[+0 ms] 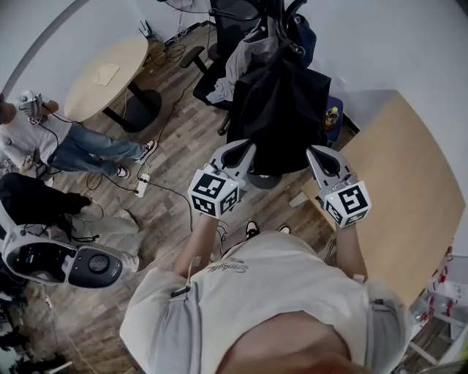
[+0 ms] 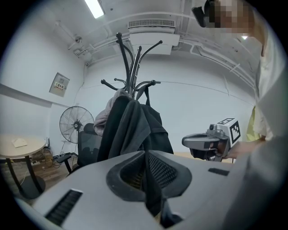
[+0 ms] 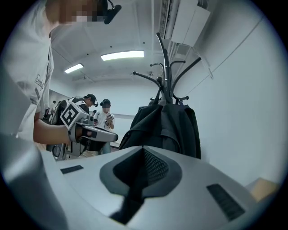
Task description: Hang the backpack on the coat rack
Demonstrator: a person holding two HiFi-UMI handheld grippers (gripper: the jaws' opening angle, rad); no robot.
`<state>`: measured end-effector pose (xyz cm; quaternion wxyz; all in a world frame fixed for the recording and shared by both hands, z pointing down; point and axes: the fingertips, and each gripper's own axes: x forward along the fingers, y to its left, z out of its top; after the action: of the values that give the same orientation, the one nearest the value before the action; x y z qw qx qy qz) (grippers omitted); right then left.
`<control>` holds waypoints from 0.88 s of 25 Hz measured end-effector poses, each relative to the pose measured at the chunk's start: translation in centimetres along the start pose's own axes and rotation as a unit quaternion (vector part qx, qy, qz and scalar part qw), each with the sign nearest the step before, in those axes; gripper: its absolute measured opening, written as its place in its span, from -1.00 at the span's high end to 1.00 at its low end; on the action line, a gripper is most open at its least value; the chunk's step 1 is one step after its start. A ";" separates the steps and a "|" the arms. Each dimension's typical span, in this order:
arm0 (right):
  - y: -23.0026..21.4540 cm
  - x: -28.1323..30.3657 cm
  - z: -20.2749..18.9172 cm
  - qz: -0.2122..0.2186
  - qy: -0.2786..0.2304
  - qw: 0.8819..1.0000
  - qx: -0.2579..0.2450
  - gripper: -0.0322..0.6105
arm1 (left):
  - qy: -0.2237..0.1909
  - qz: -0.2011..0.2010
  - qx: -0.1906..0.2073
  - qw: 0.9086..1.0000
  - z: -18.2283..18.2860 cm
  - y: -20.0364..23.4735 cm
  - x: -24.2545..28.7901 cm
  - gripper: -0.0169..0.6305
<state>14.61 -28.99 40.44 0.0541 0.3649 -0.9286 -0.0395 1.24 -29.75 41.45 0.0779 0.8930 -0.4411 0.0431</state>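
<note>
We stand with both tools raised toward the coat rack (image 1: 284,22) at our 12 o'clock. The left tool (image 1: 243,148) has its jaws pressed together: in the left gripper view the two pads meet along a single dark seam with nothing caught between them. The right tool (image 1: 316,152) is pressed together in the same way and is also empty. The black backpack (image 1: 281,120) hangs on the coat rack, with its top up among the curved hooks and its body draped down the side of the pole that faces us, above the rack's round base (image 1: 265,180). In the head view the tips of both tools sit at the backpack's lower corners, the left at its 7 o'clock and the right at its 5 o'clock. Both gripper views show the backpack ahead of the pads and not touching them. A grey garment (image 1: 245,58) hangs on the same rack at the backpack's 11 o'clock, and a dark office chair (image 1: 219,40) stands just behind it. A round desk (image 1: 110,73) is at our 10 o'clock on the wooden floor (image 1: 183,168), and a long pale desk (image 1: 398,182) runs along our 3 o'clock side. Seated people (image 1: 66,146) are at our 9 o'clock. In the left gripper view a standing fan (image 2: 74,123) appears at the rack's 8 o'clock.
</note>
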 end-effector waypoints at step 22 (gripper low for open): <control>-0.8 -1.4 -0.9 -0.037 -0.008 0.999 0.027 0.91 | -0.004 0.003 -0.018 1.000 -0.5 -0.3 0.6 0.85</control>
<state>16.29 -28.59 41.14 0.0352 0.4002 -0.9155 -0.0192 1.82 -29.98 41.98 0.0922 0.8904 -0.4447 0.0312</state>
